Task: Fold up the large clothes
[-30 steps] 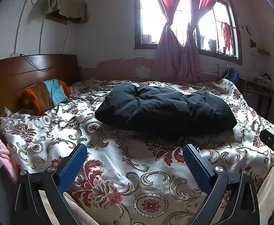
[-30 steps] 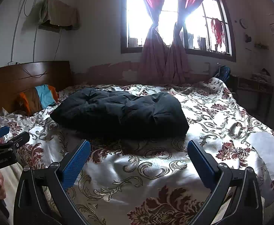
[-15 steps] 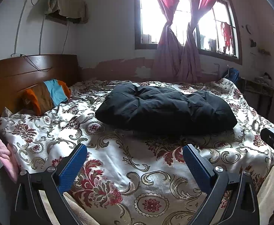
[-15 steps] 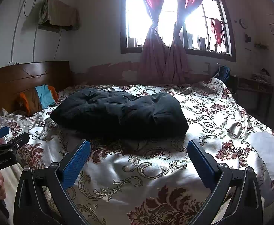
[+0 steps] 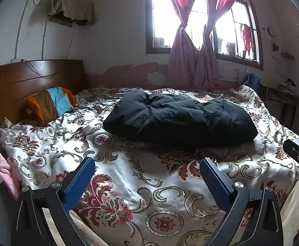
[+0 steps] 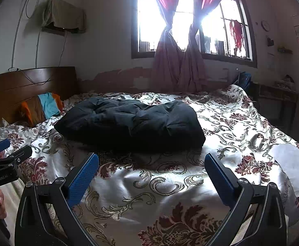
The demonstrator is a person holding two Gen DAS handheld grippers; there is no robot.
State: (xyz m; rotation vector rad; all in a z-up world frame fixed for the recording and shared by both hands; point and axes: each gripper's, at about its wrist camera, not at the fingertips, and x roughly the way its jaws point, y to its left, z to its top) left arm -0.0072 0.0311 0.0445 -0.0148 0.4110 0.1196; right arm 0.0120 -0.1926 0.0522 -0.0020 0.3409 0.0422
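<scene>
— Where's the coat from where you stand?

— The black padded jacket (image 5: 180, 119) lies folded into a thick bundle in the middle of the bed (image 5: 141, 186), on the floral bedspread (image 5: 116, 164). It's well beyond both tools, nothing touching it.

— Start on the left, then.

— By the wooden headboard (image 5: 26, 82) there's an orange, brown and blue pillow (image 5: 51, 104), apart from the jacket. The left hand-held gripper (image 5: 147, 178) is held low over the near edge of the bed, its blue fingers (image 5: 79, 182) spread wide with only bedspread between them. It has hold of nothing. The jacket sits ahead of it, a little to the right of centre.

— And the other one?

— The right hand-held gripper (image 6: 151, 174) is held the same way: fingers (image 6: 83, 176) far apart, nothing between them, pointed across the bedspread. From its camera the jacket (image 6: 133, 127) lies ahead and slightly left. The left tool shows at that picture's left edge, with a person's fingers wrapped on its handle.

— Any baskets or boxes about?

— None I can make out. Behind the bed, red-pink curtains (image 5: 192, 57) are tied in knots at the window (image 5: 200, 20), and to the far right a white patch (image 6: 292, 164) lies on the bedspread, clear of the jacket.
</scene>
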